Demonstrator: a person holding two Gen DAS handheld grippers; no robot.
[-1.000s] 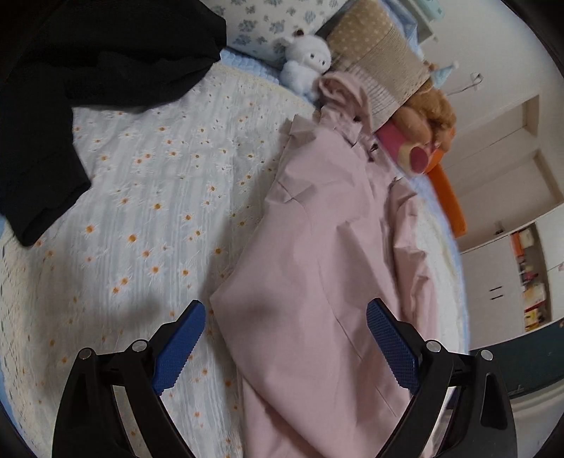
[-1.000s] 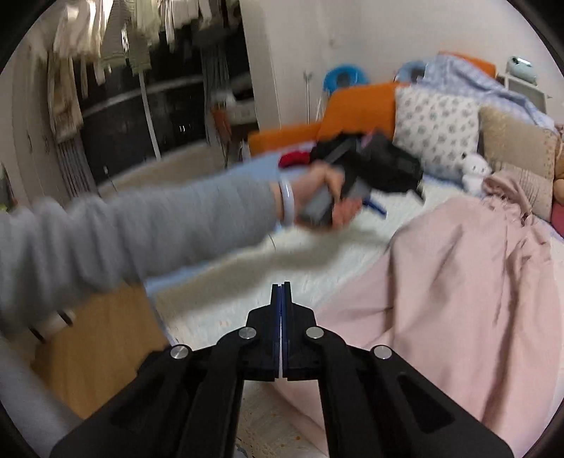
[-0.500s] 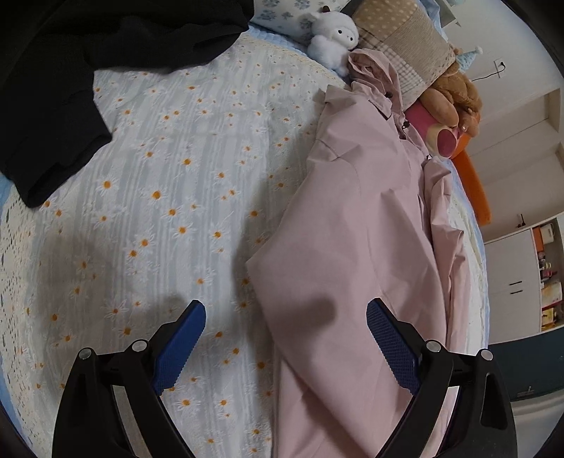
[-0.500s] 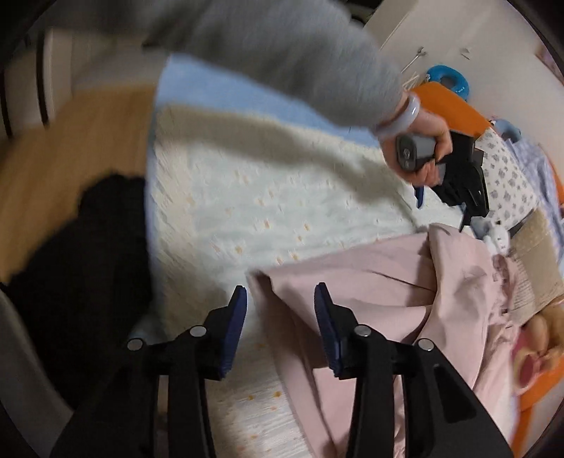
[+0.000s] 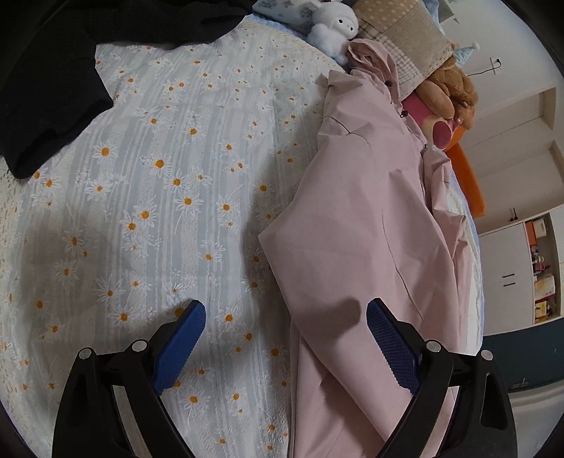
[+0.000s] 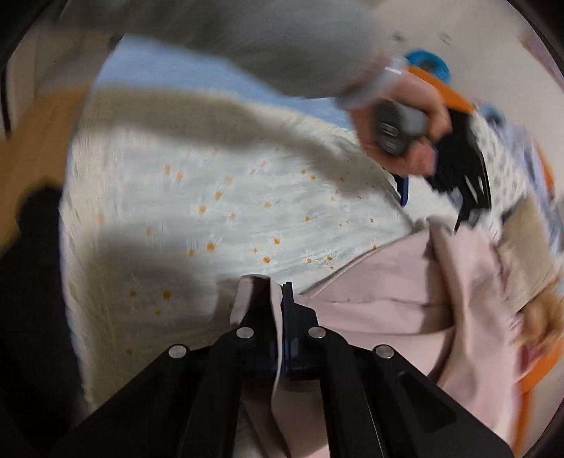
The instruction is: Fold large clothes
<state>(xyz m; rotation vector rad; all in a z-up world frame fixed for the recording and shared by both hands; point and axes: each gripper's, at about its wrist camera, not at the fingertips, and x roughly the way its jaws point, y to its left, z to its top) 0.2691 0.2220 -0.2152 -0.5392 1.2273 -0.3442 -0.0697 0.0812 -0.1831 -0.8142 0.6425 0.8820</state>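
pink jacket [image 5: 370, 218]: long axis runs away toward the pillows on the bed [image 5: 158, 211]
right gripper [image 6: 278, 299]: clamped on its near hem corner
left gripper [image 5: 285, 338]: jaws wide, empty, over the folded edge

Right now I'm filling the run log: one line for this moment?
right tool: shut on pink garment edge | left tool: open above it | bedspread: beneath

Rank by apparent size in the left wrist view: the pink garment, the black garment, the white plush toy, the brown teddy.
1. pink garment
2. black garment, partly cut off by the frame
3. brown teddy and white plush toy: alike, both partly hidden, so unranked.
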